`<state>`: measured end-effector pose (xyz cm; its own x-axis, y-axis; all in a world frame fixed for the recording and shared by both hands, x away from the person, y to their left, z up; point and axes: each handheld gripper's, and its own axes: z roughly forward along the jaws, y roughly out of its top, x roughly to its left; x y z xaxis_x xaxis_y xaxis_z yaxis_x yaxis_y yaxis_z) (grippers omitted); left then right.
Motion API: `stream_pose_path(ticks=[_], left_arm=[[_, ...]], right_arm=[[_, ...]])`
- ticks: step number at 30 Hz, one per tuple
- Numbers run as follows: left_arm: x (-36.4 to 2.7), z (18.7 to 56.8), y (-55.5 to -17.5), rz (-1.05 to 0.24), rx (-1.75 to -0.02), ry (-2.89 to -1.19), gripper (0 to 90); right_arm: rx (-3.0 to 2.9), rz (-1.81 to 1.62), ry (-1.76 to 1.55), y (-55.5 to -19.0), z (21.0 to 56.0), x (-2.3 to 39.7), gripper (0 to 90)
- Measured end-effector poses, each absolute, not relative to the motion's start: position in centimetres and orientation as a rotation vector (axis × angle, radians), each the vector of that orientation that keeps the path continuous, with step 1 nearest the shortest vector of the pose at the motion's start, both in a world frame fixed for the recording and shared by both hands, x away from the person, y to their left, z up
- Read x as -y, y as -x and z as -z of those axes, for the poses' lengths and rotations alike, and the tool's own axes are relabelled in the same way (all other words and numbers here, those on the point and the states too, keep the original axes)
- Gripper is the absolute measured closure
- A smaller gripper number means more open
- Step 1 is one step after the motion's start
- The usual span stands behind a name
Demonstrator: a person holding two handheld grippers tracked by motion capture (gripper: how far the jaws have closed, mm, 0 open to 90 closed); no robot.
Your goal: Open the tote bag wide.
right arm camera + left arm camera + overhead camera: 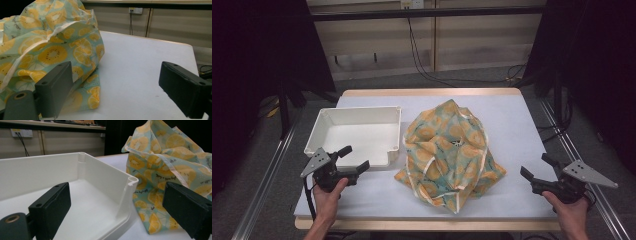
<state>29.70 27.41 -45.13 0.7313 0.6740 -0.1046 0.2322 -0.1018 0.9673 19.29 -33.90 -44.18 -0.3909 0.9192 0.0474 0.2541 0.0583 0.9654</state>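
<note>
A crumpled cloth (448,152) printed with yellow lemon slices on pale green, edged in white, lies heaped in the middle of the white table (512,125). Left of it stands an empty white bin (357,134). My left gripper (353,159) hovers near the bin's front right corner, jaws open with nothing between them. In the left gripper view the bin (105,185) and the cloth (160,165) lie ahead of my left gripper (120,210). My right gripper (538,167) is open at the table's right front, apart from the cloth. In its own view my right gripper (117,90) stands beside the cloth (52,47).
Dark curtains stand at both sides. A wooden wall with cables and a socket runs behind the table. Metal rails flank the table. Bare tabletop lies right of the cloth (145,62).
</note>
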Motion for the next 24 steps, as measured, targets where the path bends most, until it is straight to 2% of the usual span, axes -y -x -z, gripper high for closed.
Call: stream_pose_path(ticks=[6,13,23,24], left_arm=[[-26.7,45.0,-29.4,-0.403,-0.708,-1.684,8.5],[-25.9,45.0,-29.1,-0.376,-0.699,-1.720,14.0],[-24.4,44.8,-28.0,-0.385,-0.640,-1.779,30.5],[-24.0,44.5,-27.7,-0.374,-0.608,-1.803,33.7]], right_arm=[[-1.779,-1.369,-1.173,-19.4,44.3,33.4,17.3],[-1.866,-1.412,-1.162,-19.6,44.0,32.7,26.5],[-1.961,-1.440,-1.141,-19.9,43.5,31.8,36.8],[-1.976,-1.441,-1.129,-20.0,43.2,31.4,40.7]])
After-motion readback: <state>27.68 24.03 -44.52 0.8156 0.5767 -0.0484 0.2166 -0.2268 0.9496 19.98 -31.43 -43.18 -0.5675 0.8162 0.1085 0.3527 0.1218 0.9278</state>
